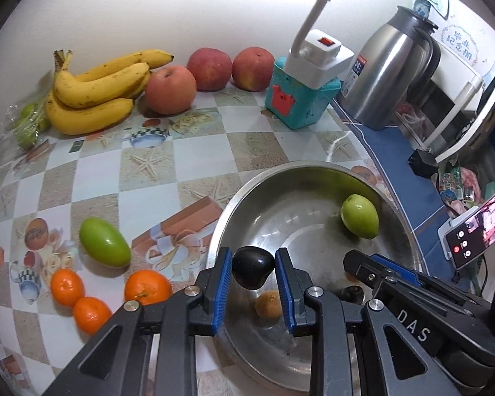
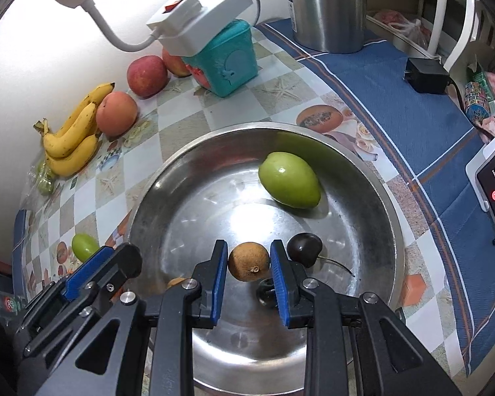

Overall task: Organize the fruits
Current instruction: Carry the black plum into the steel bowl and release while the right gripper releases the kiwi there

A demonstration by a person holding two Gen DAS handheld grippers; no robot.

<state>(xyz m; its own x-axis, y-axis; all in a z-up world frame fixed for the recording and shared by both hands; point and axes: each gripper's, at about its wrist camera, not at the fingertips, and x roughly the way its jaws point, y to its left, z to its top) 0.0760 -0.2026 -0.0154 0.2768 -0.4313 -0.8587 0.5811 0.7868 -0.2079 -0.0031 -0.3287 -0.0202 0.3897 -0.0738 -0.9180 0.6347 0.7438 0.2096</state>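
Note:
My left gripper (image 1: 253, 271) is shut on a dark cherry (image 1: 252, 270) and holds it over the near rim of the steel bowl (image 1: 234, 204). My right gripper (image 2: 249, 264) is shut on a small brown longan (image 2: 248, 261) above the steel bowl (image 2: 155, 181). In the bowl lie a green jujube (image 2: 288, 180), a dark cherry with a stem (image 2: 304, 249) and another brown longan (image 1: 269, 304). On the table left of the bowl are a green jujube (image 1: 104, 247) and three mandarins (image 1: 148, 286).
Bananas (image 1: 95, 94) and three apples (image 1: 170, 90) sit along the back wall. A teal box (image 1: 302, 99) with a white power strip (image 1: 320, 57), a steel kettle (image 1: 389, 69), a phone (image 1: 475, 234) and a bag of green fruit (image 1: 28, 122) stand around.

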